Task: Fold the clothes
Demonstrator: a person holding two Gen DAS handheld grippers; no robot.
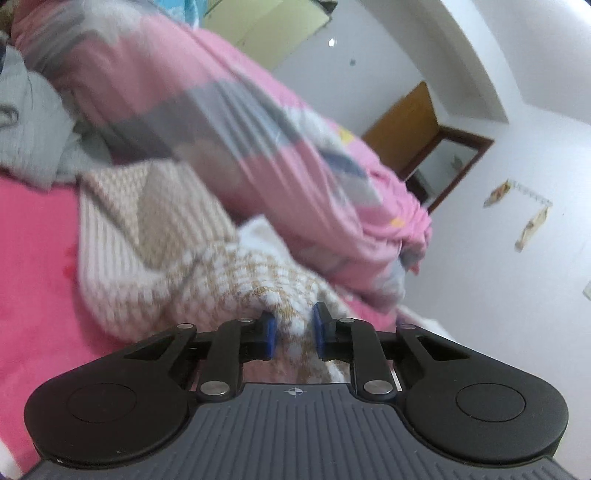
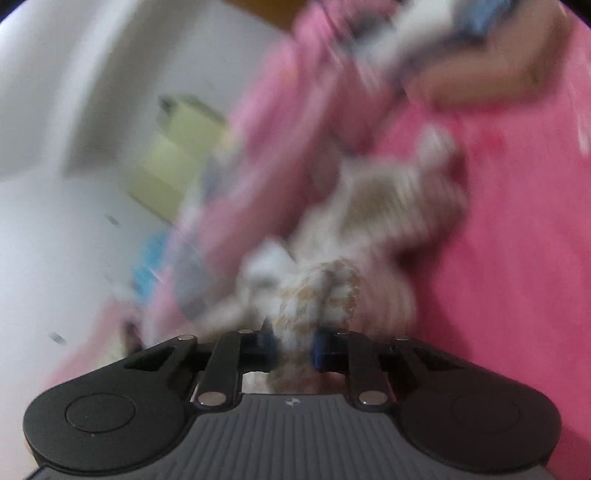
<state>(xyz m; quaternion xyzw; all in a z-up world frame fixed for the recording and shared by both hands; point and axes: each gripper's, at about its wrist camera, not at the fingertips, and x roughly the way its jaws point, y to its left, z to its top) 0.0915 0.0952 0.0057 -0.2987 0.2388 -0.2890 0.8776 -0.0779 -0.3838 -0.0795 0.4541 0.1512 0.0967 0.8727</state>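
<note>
A beige and white knitted sweater (image 1: 155,236) lies bunched on a bright pink bedsheet (image 1: 33,266). My left gripper (image 1: 293,330) is shut on a fold of its checked knit, which is pinched between the blue pads (image 1: 269,332). In the right wrist view the picture is heavily blurred. There my right gripper (image 2: 295,341) is shut on another bunched part of the same sweater (image 2: 314,291), whose fabric fills the gap between its fingers. The rest of the garment (image 2: 388,199) trails away over the pink sheet (image 2: 517,258).
A rumpled pink, grey and white quilt (image 1: 236,122) is piled right behind the sweater. Grey clothing (image 1: 33,122) lies at the far left. White walls, a brown door (image 1: 406,122) and a yellow-green cabinet (image 1: 258,22) stand beyond the bed.
</note>
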